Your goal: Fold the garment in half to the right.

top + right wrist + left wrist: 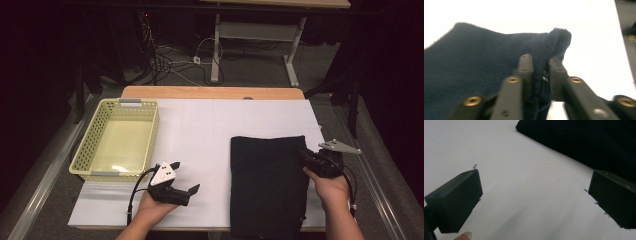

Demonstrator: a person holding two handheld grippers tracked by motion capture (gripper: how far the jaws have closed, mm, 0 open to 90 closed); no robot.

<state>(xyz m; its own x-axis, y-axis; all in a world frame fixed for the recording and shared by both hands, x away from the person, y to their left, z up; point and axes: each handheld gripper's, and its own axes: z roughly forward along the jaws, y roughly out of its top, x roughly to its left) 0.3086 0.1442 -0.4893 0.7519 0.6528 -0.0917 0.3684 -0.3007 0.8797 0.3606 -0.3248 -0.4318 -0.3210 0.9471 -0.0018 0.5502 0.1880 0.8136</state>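
Observation:
A dark navy folded cloth point(267, 185) lies on the white table cover at the right. My right gripper point(306, 155) is at the cloth's right edge and is shut on it. In the right gripper view the cloth's edge point(541, 47) is pinched between the two black jaws and lifted into a fold. My left gripper point(186, 176) rests low on the white cover left of the cloth, open, with nothing between its pads point(459, 200). The cloth's corner point(584, 142) lies beyond the left gripper's jaws.
A pale yellow perforated basket point(117, 140) stands at the table's left. The white cover point(210, 130) spreads between basket and cloth. Behind the table are a desk frame point(250, 35) and cables on the floor point(170, 60).

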